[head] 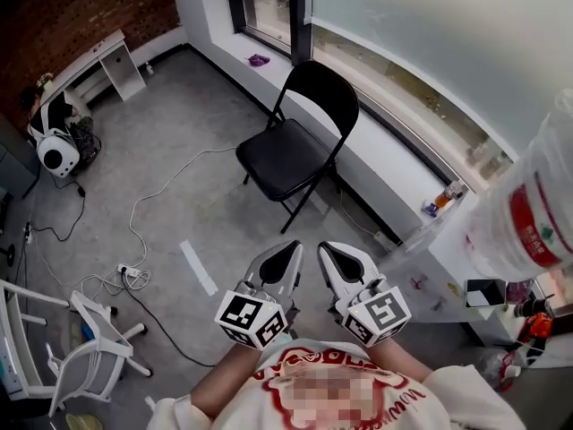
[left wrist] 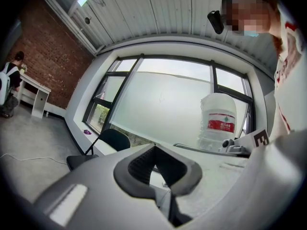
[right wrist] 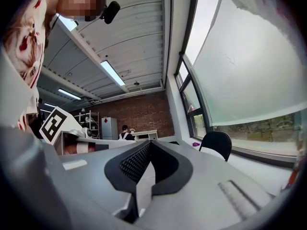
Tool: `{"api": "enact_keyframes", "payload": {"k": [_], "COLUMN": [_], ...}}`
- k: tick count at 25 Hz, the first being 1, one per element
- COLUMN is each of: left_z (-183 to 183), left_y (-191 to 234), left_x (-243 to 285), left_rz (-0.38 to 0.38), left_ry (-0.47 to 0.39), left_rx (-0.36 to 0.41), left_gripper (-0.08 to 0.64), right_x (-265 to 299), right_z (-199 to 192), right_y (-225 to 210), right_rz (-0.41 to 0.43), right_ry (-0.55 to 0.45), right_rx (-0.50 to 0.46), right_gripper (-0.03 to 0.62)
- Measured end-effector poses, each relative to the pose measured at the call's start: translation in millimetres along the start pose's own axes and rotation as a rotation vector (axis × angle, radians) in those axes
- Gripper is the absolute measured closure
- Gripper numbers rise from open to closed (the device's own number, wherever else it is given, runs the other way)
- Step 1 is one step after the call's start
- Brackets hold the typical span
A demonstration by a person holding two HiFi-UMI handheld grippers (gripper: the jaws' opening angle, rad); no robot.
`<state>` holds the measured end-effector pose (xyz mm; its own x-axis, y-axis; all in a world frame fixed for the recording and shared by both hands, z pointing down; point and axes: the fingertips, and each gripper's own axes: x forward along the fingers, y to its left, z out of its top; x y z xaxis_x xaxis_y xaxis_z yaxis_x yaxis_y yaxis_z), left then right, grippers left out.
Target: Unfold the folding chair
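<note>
The black folding chair (head: 291, 155) stands opened out on its legs on the grey floor by the window wall, seat level and backrest up. It also shows small in the left gripper view (left wrist: 112, 140) and in the right gripper view (right wrist: 217, 144). My left gripper (head: 288, 251) and right gripper (head: 333, 253) are held side by side close to my chest, well short of the chair and pointing toward it. Both are shut with nothing between the pads, as the left gripper (left wrist: 154, 147) and right gripper (right wrist: 149, 143) show in their own views.
A big water bottle (head: 528, 213) stands on a white counter (head: 452, 258) at my right. A white chair (head: 89, 348) is at lower left. A cable and power strip (head: 134, 271) and a tape strip (head: 197, 267) lie on the floor. A person (right wrist: 125, 134) sits at a far desk.
</note>
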<state>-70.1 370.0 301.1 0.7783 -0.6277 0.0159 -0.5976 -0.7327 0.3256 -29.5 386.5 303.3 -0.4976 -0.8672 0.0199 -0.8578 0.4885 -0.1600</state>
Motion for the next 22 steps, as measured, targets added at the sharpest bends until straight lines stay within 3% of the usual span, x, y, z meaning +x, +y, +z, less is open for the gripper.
{"api": "enact_keyframes", "payload": {"k": [9,15,22], "left_z": [-37,-32,-23], "left_y": [-91,-105,-92], "left_x": [-46,-70,-95], "left_rz": [0.075,0.090,0.105], "left_ry": [0.012,0.005,-0.004], "left_rx": [0.009,0.028,0.035], "left_gripper": [0.558,0.558,0.558], "right_x": [-97,-113,-107], "right_z": [1,8,7], "right_y": [32,51,79], "right_rz": [0.075,0.087,0.086], "right_ry": [0.001,-0.015,-0.038], "right_rx": [0.003,-0.004,-0.011], "right_gripper": [0.566,0.566,0.566]}}
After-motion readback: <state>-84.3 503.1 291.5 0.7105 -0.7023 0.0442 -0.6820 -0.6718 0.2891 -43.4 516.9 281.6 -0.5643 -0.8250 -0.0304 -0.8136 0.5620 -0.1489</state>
